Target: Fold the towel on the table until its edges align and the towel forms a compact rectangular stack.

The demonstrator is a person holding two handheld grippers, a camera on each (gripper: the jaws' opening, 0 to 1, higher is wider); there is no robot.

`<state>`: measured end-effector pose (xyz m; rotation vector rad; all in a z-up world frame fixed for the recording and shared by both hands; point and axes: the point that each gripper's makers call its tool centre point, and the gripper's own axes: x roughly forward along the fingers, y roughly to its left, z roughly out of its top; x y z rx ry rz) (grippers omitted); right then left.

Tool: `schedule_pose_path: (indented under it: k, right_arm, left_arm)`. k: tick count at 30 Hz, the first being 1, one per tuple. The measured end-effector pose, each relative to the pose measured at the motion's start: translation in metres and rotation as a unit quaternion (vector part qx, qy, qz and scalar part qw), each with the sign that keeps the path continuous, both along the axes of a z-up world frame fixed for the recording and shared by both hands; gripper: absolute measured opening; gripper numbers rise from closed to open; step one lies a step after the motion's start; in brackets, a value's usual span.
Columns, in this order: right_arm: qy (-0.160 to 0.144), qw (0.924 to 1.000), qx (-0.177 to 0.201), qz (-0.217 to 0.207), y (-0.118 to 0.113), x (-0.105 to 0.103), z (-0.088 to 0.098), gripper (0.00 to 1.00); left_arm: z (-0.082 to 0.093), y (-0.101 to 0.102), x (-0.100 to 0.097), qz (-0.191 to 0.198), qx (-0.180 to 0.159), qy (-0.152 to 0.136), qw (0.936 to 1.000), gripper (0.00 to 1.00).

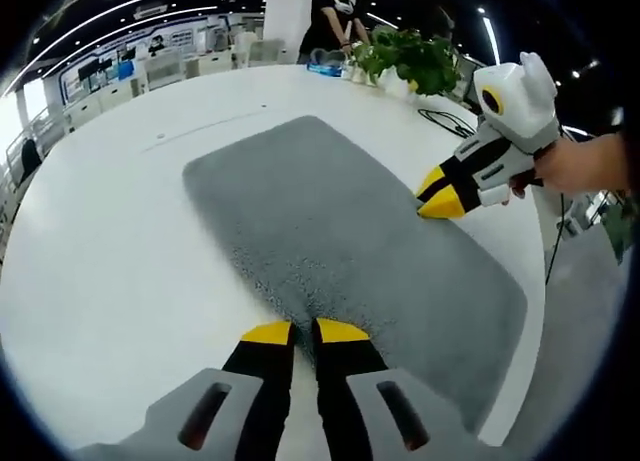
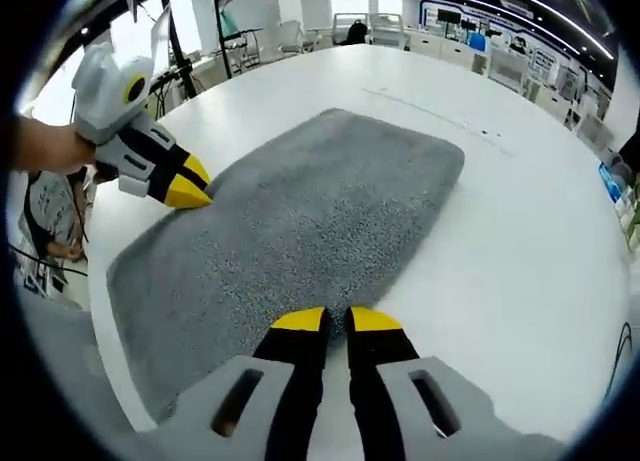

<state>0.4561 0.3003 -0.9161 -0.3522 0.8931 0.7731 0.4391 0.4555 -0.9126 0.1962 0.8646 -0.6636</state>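
I've got the grey towel spread flat mid-frame on the white worktop. My left tongs pinch its bottom edge; my right tongs pinch its opposite edge.

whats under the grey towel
The grey towel lies flat on the white table, with both claw tips at opposite edges. The table surface beneath it is covered, so anything under it cannot be seen.
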Motion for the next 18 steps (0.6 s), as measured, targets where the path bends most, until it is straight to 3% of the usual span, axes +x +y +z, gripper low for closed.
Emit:
schedule_pose_path:
  k: [18]
  right_arm:
    - [0.001,0.9997,-0.025,0.008,-0.060,-0.016,0.002,0.05]
  left_arm:
    - [-0.001,-0.063,-0.014,-0.025,-0.016,0.005,0.9995,0.07]
